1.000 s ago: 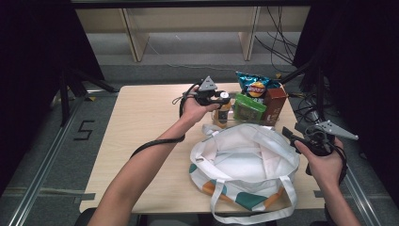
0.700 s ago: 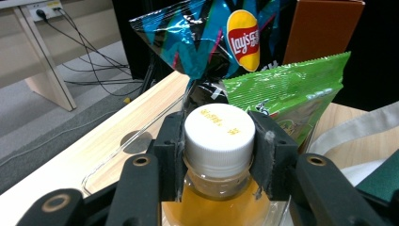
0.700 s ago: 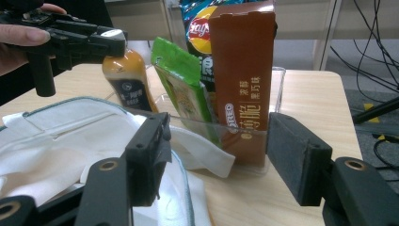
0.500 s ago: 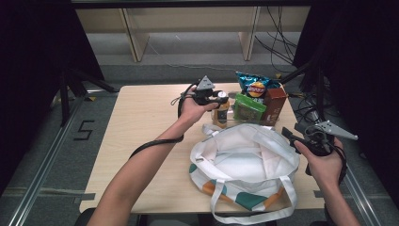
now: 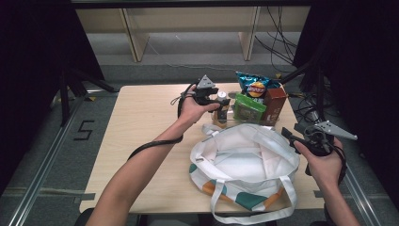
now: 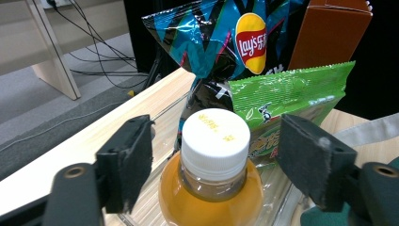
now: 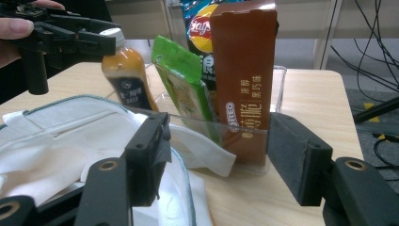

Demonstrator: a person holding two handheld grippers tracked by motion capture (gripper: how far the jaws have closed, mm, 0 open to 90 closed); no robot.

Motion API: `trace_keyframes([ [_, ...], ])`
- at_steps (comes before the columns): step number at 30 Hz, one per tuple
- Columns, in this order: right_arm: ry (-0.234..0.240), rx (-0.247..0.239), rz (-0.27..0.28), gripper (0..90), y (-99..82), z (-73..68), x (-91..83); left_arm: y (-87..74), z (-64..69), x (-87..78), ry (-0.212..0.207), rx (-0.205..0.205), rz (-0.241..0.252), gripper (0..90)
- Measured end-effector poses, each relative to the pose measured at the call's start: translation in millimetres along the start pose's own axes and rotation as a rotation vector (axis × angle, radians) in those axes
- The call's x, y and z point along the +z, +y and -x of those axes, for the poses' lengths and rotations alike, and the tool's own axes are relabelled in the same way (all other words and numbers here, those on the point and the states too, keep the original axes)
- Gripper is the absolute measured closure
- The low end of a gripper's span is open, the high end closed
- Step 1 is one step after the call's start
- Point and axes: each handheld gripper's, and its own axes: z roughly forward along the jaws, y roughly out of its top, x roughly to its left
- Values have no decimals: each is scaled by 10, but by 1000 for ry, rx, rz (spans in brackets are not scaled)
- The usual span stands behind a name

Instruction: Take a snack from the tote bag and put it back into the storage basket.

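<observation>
Wooden worktop (image 5: 141, 122): left claw (image 6: 214, 155), just opening, straddles bottle (image 6: 214, 188) untouched; right claw (image 7: 216, 155) released; its view reveals the bottle's label.

left gripper (image 5: 220, 100): arm stretched forward, jaws just opened wide | right gripper (image 5: 292, 136): held near, jaws apart

On the table (image 5: 141, 122) we find a clear bin (image 7: 277, 89) at the far right, with the tote bag (image 5: 244, 165) lying just in front of it. Inside the bin, from left to right, stand the bottle (image 6: 214, 179), the flat snack pouch (image 5: 248, 107) and the tall carton (image 7: 244, 70) (the chip bag (image 6: 221, 35) stands behind the pouch). The left gripper (image 6: 214, 162) sits at the bottle's cap; the right gripper (image 5: 288, 135) sits at the tote's right edge.
</observation>
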Motion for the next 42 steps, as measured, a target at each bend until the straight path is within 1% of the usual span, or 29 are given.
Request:
trace_keyframes([
  [1, -2, -20, 7, 409, -4, 11, 5, 8, 8, -11, 1, 1, 2, 251],
  [2, -8, -25, 8, 409, -3, 11, 4, 16, 15, -26, 6, 3, 3, 243],
  [3, -2, -22, 7, 409, -4, 10, 6, 23, 20, -39, 8, 5, 3, 238],
  [7, -2, -14, 7, 409, -7, 1, 9, 33, 29, -82, 16, 4, 9, 227],
  [9, -4, -10, 7, 409, -8, -2, 8, 35, 35, -133, 24, -1, -1, 224],
  [11, -3, -11, 7, 409, -7, -1, 8, 32, 40, -147, 25, -4, 1, 224],
  [12, -8, -7, 6, 409, -7, -3, 3, 31, 58, -197, 37, -11, -11, 224],
  [13, -10, -4, 13, 408, -11, -4, 6, 30, 70, -221, 42, -15, -9, 225],
  [14, -1, -10, 7, 409, -9, 5, 4, 31, 85, -252, 48, -16, -10, 224],
  [16, -9, -18, 8, 408, -9, 6, 6, 24, 113, -302, 50, -23, -7, 219],
  [17, -9, -8, 6, 408, -10, -4, 6, 20, 123, -334, 56, -22, -13, 218],
  [20, -5, -3, 4, 408, -5, -10, 4, 6, 147, -415, 52, -18, -3, 217],
  [21, -2, -7, 8, 408, -6, -8, 4, 6, 157, -448, 51, -15, -5, 217],
  [22, -1, 13, 1, 408, 1, -23, -3, 3, 168, -475, 44, -17, 3, 217],
  [24, 2, 6, 3, 408, 2, -15, -1, -6, 193, -534, 40, -14, 10, 216],
  [25, 3, -9, 5, 408, 4, -4, 0, -14, 204, -562, 40, -9, 8, 216],
  [28, 0, -7, 9, 408, 7, -2, 1, -41, 246, -646, 28, 2, 9, 216],
  [29, 6, 1, 11, 408, 7, -9, 0, -51, 260, -677, 23, 7, 12, 216],
  [31, -3, -26, 15, 408, 5, 6, -3, -74, 287, -740, 23, 9, 11, 216],
  [33, -5, -13, 15, 408, 7, -2, 0, -100, 319, -798, 17, 12, 13, 216],
  [35, -5, -25, 14, 408, 10, 2, -3, -113, 335, -828, 12, 14, 14, 216],
  [36, 2, 26, 4, 408, 15, -37, -18, -148, 376, -889, 1, 15, 20, 216],
  [38, -1, 17, 10, 408, 18, -32, -18, -183, 423, -946, -14, 14, 34, 216],
  [39, 0, -12, 23, 408, 17, -8, -10, -198, 445, -973, -16, 20, 34, 216],
  [40, 5, -11, 18, 408, 18, -6, -13, -212, 464, -995, -16, 22, 34, 216],
  [41, -1, -14, 22, 408, 18, -4, -12, -226, 480, -1015, -18, 23, 33, 216],
  [42, 0, 24, 10, 408, 18, -33, -18, -237, 498, -1033, -20, 22, 35, 216],
])
